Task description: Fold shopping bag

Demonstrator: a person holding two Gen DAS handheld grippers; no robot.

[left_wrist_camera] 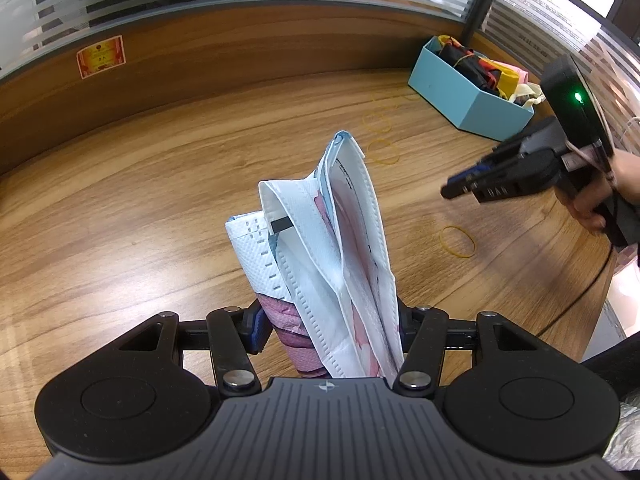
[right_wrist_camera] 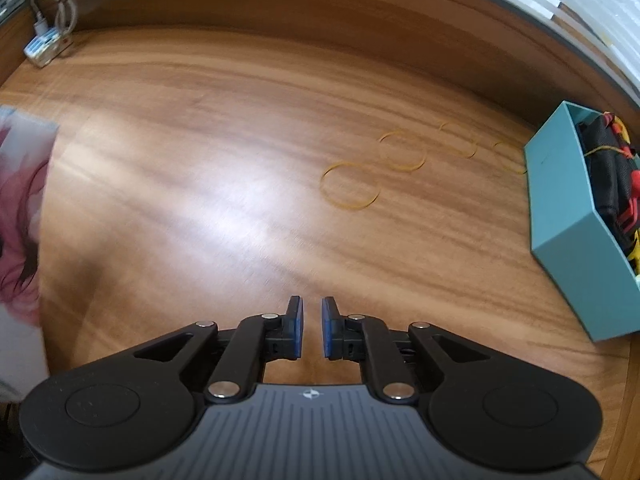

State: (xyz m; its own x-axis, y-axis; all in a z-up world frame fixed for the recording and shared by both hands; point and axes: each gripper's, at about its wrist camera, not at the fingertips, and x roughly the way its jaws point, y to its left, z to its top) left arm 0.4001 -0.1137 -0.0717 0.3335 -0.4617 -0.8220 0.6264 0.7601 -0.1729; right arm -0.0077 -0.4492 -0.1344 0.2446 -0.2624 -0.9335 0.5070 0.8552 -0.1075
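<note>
The folded shopping bag (left_wrist_camera: 320,240), white with pink and blue print, stands rolled up between the jaws of my left gripper (left_wrist_camera: 330,328), which is shut on its lower part above the wooden table. Its edge also shows at the left of the right wrist view as the bag (right_wrist_camera: 20,200). My right gripper (right_wrist_camera: 312,328) hovers over bare table to the bag's right, its blue pads a small gap apart with nothing between them. In the left wrist view a hand holds that right gripper (left_wrist_camera: 450,191), clear of the bag.
Several yellow rubber bands lie loose on the table, one (left_wrist_camera: 457,241) near the right gripper and one (right_wrist_camera: 349,186) ahead of it. A blue box (left_wrist_camera: 460,92) (right_wrist_camera: 568,216) of bundled bags sits at the far right. A power strip (right_wrist_camera: 44,46) lies at the far left.
</note>
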